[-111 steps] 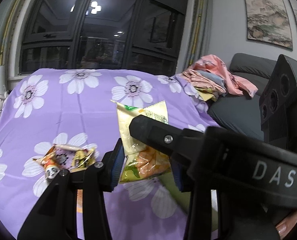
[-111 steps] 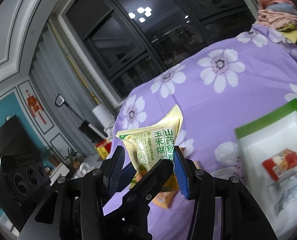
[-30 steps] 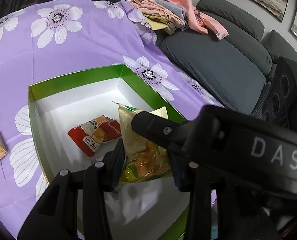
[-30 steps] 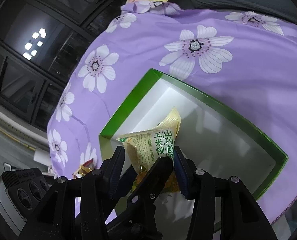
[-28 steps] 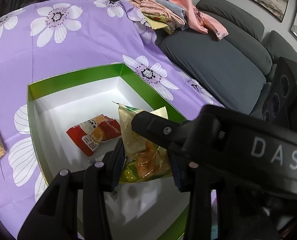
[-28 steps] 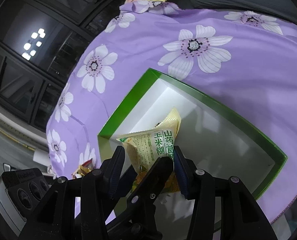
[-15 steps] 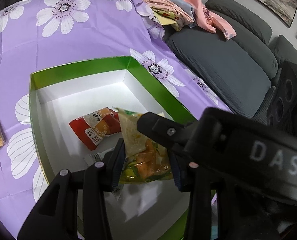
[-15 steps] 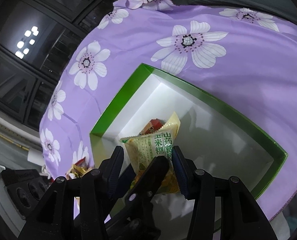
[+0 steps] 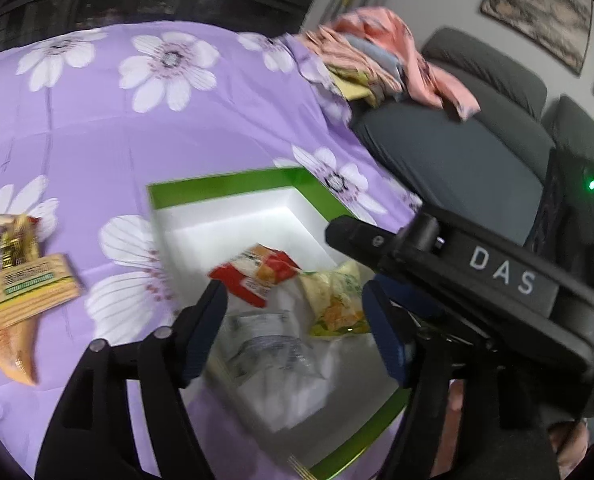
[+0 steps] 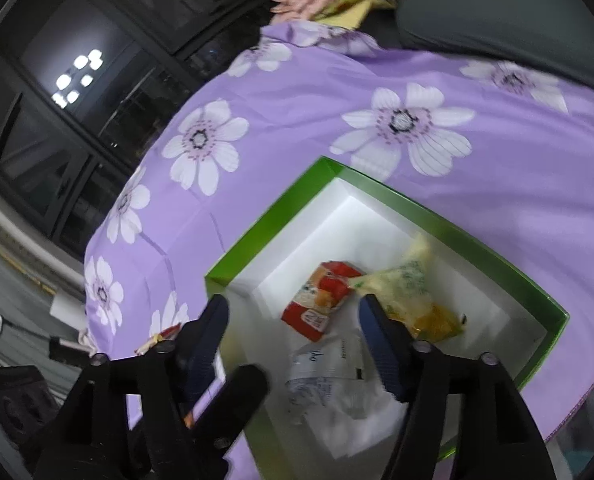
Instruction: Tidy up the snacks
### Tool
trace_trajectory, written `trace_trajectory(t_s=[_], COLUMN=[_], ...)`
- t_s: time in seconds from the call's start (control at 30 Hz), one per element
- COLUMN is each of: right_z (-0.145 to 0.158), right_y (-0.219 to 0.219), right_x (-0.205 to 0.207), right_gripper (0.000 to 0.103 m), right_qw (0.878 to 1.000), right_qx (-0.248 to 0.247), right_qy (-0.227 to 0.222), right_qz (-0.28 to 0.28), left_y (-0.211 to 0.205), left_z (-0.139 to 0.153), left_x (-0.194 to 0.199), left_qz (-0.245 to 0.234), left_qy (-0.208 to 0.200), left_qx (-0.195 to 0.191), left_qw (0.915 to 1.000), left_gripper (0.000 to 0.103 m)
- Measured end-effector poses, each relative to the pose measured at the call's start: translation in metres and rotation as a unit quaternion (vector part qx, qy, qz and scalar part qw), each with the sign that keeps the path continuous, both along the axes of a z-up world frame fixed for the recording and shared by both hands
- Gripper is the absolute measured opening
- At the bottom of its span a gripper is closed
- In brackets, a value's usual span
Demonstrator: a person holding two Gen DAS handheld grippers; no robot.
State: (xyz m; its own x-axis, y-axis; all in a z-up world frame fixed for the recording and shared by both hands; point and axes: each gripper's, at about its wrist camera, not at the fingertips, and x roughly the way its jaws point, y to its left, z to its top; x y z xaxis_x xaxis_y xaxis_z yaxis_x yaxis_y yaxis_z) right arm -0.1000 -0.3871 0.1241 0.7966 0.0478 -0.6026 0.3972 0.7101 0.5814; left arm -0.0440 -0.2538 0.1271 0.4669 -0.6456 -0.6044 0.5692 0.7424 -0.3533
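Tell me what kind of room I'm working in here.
Most likely a home living room: a grey sofa with clothes piled on it, framed pictures on the wall, and a floral purple cloth under the green snack box.

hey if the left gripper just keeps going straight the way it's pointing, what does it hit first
Most likely the clear wrapped packet on the floor of the green-rimmed box. It lies between the open left gripper fingers, with nothing in front of it, though depth is hard to judge.
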Motion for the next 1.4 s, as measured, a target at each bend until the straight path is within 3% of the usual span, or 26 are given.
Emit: trace_trajectory(t_s=[0.13,0.27,0.5,0.63,0.8,0.9,1.0,1.17,1.2,1.3,1.4], right_z=[0.011,0.020,0.018,0.003,-0.023,-0.031,-0.032,-0.043,-0.048,-0.065,-0.086], right_y=[0.020,0.046,0.091,0.118,0.152,0.170,0.178,0.177,0.179,0.178,0.175], right_x=[0.005,0.012,0.037,0.059,0.086,0.106,0.130,0.180,0.188,0.201,0.207], right_gripper=[0.074,0.086,0.086,0.086,0.086,0.086,0.086,0.086,0.086,0.086,0.086], right_qw=[0.999,0.996,0.986,0.974,0.965,0.958,0.952,0.945,0.943,0.940,0.940], right_qx=[-0.023,-0.046,-0.044,-0.006,0.007,-0.013,-0.038,-0.043,-0.050,-0.048,-0.004], right_qy=[-0.017,-0.038,-0.037,-0.029,0.021,0.055,0.078,0.100,0.107,0.118,0.132], right_qz=[0.029,0.064,0.158,0.226,0.262,0.280,0.293,0.308,0.311,0.318,0.316], left_y=[0.039,0.086,0.188,0.235,0.248,0.243,0.239,0.227,0.224,0.215,0.201], left_z=[0.009,0.013,-0.003,-0.031,-0.055,-0.057,-0.061,-0.057,-0.055,-0.056,-0.061], left_x=[0.001,0.005,0.029,0.045,0.065,0.066,0.077,0.090,0.090,0.094,0.107], left_qz=[0.042,0.102,0.216,0.277,0.267,0.261,0.249,0.224,0.219,0.209,0.187], left_qy=[-0.014,-0.022,-0.002,0.053,0.126,0.123,0.133,0.119,0.113,0.106,0.119], left_qx=[-0.005,-0.005,0.020,-0.004,-0.019,-0.009,-0.026,-0.058,-0.062,-0.052,-0.031], left_qw=[0.9990,0.9945,0.9762,0.9595,0.9553,0.9575,0.9589,0.9655,0.9672,0.9709,0.9746], left_gripper=[0.082,0.084,0.089,0.088,0.088,0.088,0.086,0.078,0.072,0.065,0.050])
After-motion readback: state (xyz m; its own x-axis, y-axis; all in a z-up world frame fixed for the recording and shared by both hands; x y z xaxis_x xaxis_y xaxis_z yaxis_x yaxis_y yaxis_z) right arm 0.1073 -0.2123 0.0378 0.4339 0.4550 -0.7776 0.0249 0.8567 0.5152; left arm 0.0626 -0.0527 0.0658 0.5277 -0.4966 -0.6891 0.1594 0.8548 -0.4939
